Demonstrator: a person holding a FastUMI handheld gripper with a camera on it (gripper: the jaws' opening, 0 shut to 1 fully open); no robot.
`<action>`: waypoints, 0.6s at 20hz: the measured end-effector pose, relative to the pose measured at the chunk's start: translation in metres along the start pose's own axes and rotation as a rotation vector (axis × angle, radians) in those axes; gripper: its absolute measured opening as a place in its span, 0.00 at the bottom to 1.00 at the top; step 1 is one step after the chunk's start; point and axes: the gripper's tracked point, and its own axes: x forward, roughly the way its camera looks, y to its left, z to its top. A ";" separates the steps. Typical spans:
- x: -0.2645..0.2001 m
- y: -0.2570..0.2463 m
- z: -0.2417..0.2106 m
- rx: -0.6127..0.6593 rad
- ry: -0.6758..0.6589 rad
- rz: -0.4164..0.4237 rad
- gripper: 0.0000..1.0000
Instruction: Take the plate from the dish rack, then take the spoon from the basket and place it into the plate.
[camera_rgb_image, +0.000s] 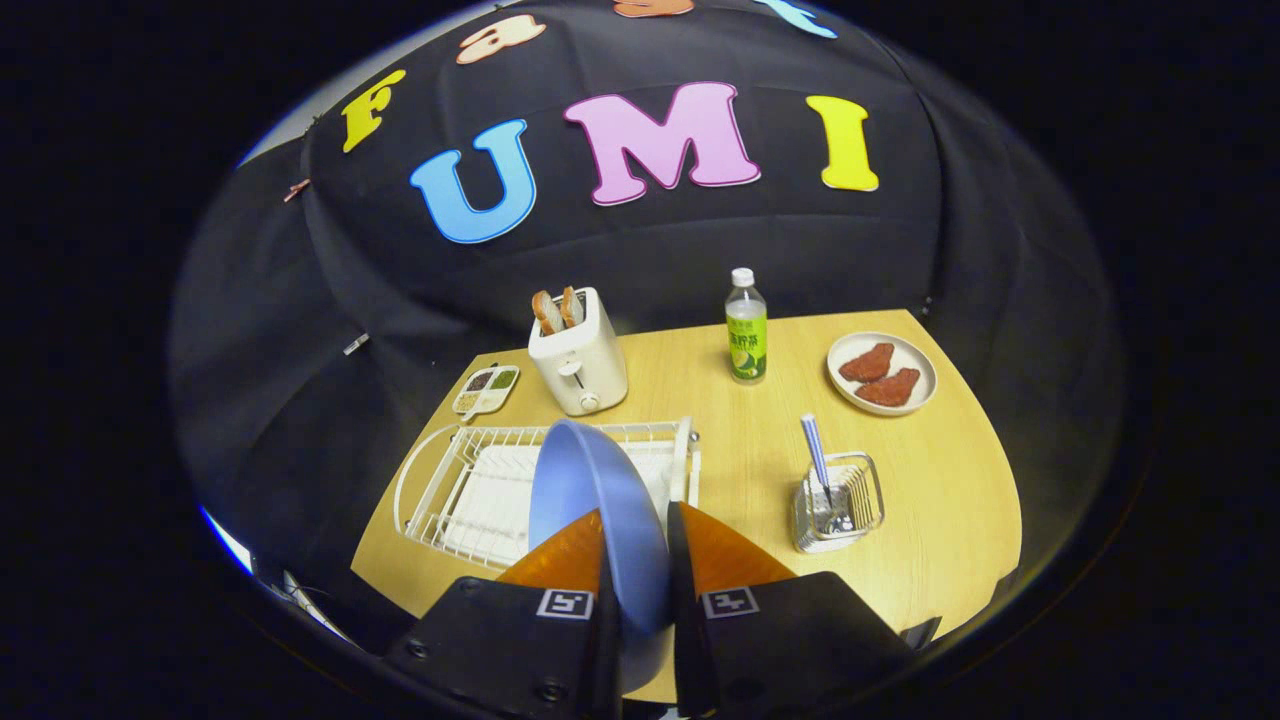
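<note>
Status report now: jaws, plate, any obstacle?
Gripper shut on round blue plate, held on edge above white wire dish rack. Spoon in metal basket. Nothing between.

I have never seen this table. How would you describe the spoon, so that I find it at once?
Start at the wooden table, then look ahead of the gripper, whose fingers are shut on the blue plate above the white dish rack. To the rack's right stands a small wire basket. The spoon stands upright in it, the only pale blue handle sticking out.
</note>
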 end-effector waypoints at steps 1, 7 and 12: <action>-0.011 -0.013 -0.014 0.028 0.016 0.016 0.25; -0.054 -0.091 -0.075 0.125 0.077 0.079 0.24; -0.029 -0.149 -0.129 0.172 0.179 0.115 0.25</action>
